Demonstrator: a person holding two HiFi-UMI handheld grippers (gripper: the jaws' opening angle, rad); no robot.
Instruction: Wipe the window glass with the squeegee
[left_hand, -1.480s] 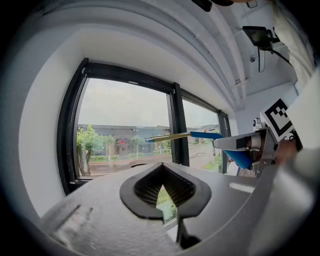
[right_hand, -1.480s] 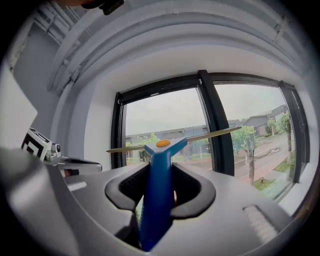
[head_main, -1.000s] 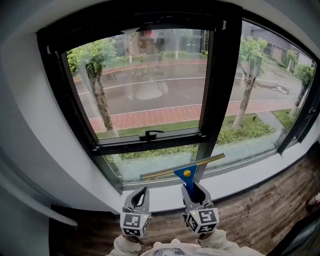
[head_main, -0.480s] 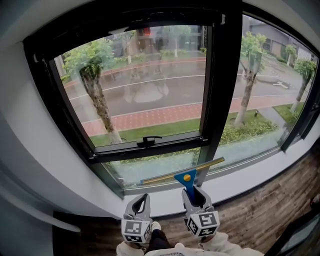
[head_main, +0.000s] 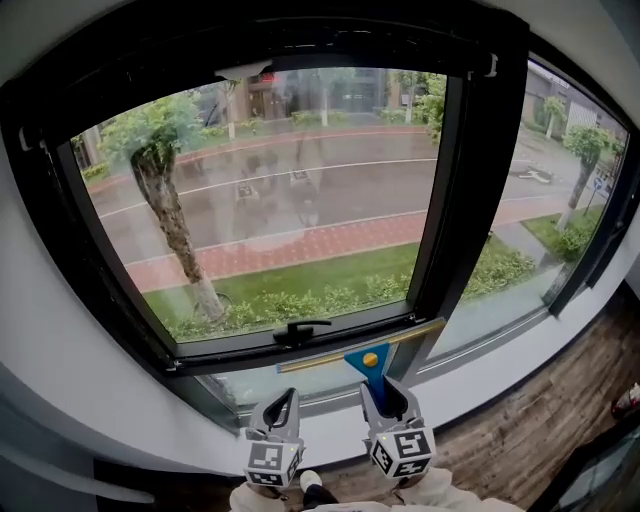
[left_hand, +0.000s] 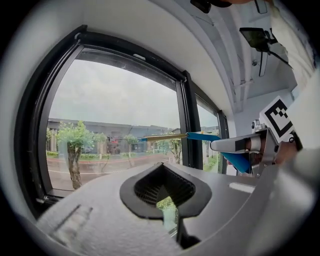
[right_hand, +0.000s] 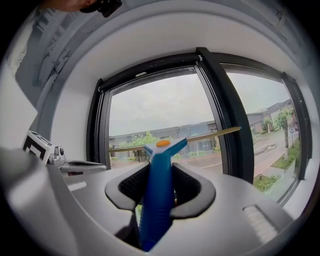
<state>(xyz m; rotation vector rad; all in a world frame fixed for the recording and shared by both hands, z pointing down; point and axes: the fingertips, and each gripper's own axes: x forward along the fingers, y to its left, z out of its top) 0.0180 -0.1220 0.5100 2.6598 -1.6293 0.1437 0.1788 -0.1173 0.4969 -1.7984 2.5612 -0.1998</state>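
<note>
blue-handled squeegee (head_main: 370, 362) stands upright, clamped by its handle in the jaws of the right gripper (head_main: 384, 388). its brass-coloured blade slants up to the right across the black frame bar (head_main: 220, 355) under the large window glass (head_main: 300, 130), just beside the window latch (head_main: 300, 328). the left gripper (head_main: 281, 402) hangs just beside the right one, its jaws drawn together on nothing. below both run a white sill (head_main: 500, 385) and a wooden floor (head_main: 570, 420). a tree (head_main: 160, 190) and a road (head_main: 350, 195) show through the pane.
</note>
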